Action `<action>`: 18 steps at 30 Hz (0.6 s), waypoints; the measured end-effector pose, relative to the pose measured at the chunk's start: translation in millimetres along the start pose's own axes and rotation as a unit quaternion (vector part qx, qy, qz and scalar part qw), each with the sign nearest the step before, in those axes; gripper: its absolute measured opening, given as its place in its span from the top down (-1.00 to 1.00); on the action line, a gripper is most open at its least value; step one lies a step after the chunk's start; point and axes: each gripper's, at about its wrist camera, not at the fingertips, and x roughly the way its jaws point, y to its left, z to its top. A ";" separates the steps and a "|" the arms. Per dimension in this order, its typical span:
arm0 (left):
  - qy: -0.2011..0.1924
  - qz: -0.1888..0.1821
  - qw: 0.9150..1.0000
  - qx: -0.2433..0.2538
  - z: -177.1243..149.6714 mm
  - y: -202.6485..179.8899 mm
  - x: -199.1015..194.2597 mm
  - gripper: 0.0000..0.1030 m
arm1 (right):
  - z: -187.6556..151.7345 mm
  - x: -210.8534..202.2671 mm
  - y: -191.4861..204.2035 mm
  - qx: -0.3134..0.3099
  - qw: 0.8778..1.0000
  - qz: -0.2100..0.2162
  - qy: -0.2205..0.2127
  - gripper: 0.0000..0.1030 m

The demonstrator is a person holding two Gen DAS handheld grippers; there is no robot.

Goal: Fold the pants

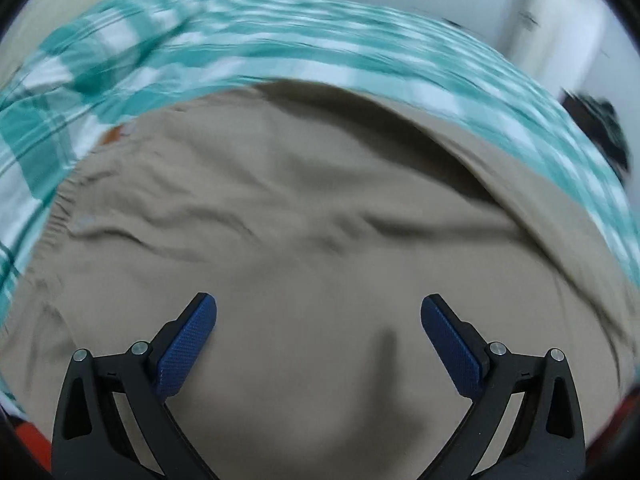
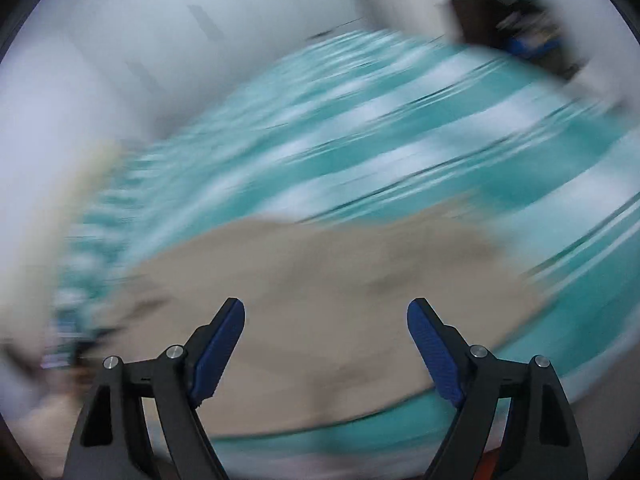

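Observation:
Beige pants (image 1: 304, 216) lie spread and wrinkled on a teal-and-white checked sheet (image 1: 280, 44), their gathered waistband at the left. My left gripper (image 1: 319, 308) is open and empty just above the cloth, blue pads wide apart. In the blurred right wrist view the pants (image 2: 320, 280) lie across the same checked sheet (image 2: 380, 140). My right gripper (image 2: 326, 312) is open and empty above the beige cloth.
A white wall (image 2: 140, 60) rises behind the bed. A dark shelf or opening (image 2: 516, 28) with small items is at the upper right. Something orange-red (image 1: 32, 440) shows at the lower left edge.

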 end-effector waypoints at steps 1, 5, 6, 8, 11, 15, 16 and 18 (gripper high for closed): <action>0.015 -0.006 1.000 0.023 -9.2 -10.9 4.3 -0.99 | -17.9 11.4 20.5 0.020 0.997 0.073 0.023 -0.63; 0.042 0.010 0.995 0.093 -32.3 -34.4 18.6 -0.98 | -50.2 76.2 45.7 0.077 0.989 0.080 0.102 -0.61; 0.048 0.004 0.995 0.089 -30.3 -33.3 16.6 -0.98 | -51.2 86.5 36.4 0.103 0.990 0.037 0.089 -0.55; 0.058 -0.023 0.995 0.074 -25.3 -27.5 11.3 -0.98 | -48.1 84.7 14.8 0.169 0.985 0.003 0.036 -0.52; 0.049 -0.038 0.997 0.045 -9.8 -18.0 2.7 -0.98 | -44.4 87.0 -14.8 0.270 0.963 -0.023 -0.004 -0.42; 0.051 -0.108 0.991 -0.057 22.3 1.3 -1.7 -0.98 | -20.5 82.7 -19.5 0.242 0.965 -0.098 -0.026 0.93; 0.050 -0.127 0.987 -0.086 32.3 7.1 -1.5 -0.98 | -14.8 76.9 -17.3 0.234 0.968 -0.085 -0.038 0.93; 0.050 -0.164 0.977 -0.130 55.5 15.3 2.0 -0.98 | -2.6 50.0 3.6 0.194 0.977 -0.053 -0.065 0.93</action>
